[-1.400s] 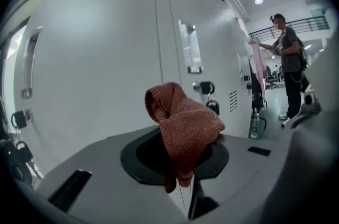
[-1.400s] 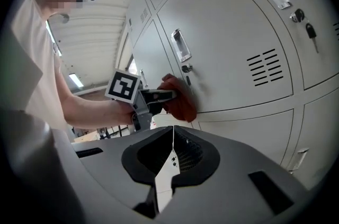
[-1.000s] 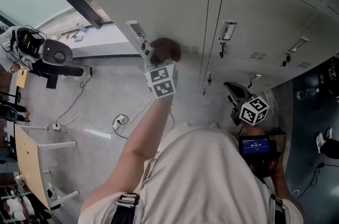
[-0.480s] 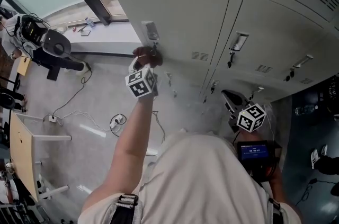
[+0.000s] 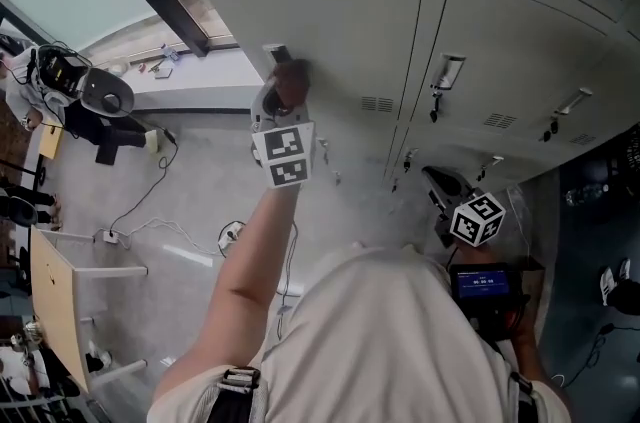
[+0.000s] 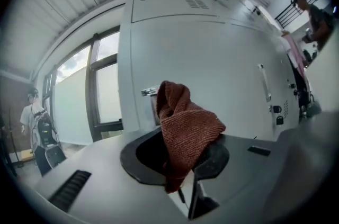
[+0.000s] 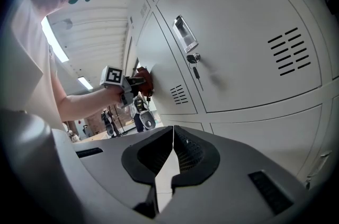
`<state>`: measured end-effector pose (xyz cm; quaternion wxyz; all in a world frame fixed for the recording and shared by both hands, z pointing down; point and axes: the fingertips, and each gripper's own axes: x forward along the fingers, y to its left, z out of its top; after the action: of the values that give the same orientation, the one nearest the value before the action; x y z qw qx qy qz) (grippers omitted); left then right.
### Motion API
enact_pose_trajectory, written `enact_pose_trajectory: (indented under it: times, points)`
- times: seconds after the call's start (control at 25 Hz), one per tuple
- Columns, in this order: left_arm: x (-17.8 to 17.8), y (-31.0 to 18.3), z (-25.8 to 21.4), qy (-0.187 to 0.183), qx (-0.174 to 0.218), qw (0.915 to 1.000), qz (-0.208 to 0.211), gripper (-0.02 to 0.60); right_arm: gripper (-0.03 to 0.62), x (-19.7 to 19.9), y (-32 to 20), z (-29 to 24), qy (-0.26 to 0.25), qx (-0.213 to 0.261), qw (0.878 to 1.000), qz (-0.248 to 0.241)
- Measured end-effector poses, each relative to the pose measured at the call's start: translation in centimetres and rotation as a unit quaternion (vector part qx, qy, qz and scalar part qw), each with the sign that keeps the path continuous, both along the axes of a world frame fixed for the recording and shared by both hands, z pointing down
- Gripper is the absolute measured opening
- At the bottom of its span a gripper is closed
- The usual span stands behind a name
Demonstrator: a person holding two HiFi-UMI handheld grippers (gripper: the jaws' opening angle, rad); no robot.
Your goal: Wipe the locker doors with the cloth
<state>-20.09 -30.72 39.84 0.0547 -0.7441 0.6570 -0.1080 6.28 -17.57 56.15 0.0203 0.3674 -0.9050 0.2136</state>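
The left gripper (image 6: 183,162) has its jaws clamped on a rust-brown knitted cloth (image 6: 186,125), which bunches up above and ahead of the jaws. The top of the cloth reaches a pale grey locker door (image 6: 212,59), just beside the door's small metal handle (image 6: 149,92); whether it touches the door cannot be told. The right gripper (image 7: 172,157) has its jaws closed together with nothing between them, and faces a neighbouring locker door (image 7: 238,43) well ahead of its jaws.
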Motion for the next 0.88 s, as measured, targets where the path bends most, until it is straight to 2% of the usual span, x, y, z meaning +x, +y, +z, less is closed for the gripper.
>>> enact_pose_trajectory:
  times: [0.16, 0.36, 0.52, 0.68, 0.76, 0.88]
  points:
    - [5.3, 0.4, 0.1, -0.022, 0.019, 0.9993, 0.025, 0.072, 0.018, 0.6, 0.3, 0.0, -0.002, -0.001, 1.0, 0.006]
    - [10.9, 0.7, 0.1, -0.004, 0.037, 0.9982, 0.048, 0.072, 0.018, 2.4, 0.5, 0.2, -0.002, -0.005, 1.0, 0.017]
    - [16.7, 1.3, 0.4, 0.027, 0.02, 0.9932, 0.111, 0.072, 0.018, 3.6, 0.3, 0.4, -0.002, -0.009, 1.0, 0.022]
    - [22.3, 2.1, 0.0, 0.019, 0.02, 0.9841, 0.175, 0.072, 0.018, 4.1, 0.0, 0.3, -0.003, -0.009, 1.0, 0.022]
    - [22.7, 2.1, -0.9, 0.026, 0.021, 0.9821, 0.185, 0.072, 0.018, 4.2, -0.2, 0.1, -0.003, -0.006, 1.0, 0.022]
    - [20.2, 1.7, -3.5, 0.029, 0.045, 0.9832, 0.175, 0.072, 0.018, 4.8, -0.7, -0.2, -0.005, -0.004, 1.0, 0.025]
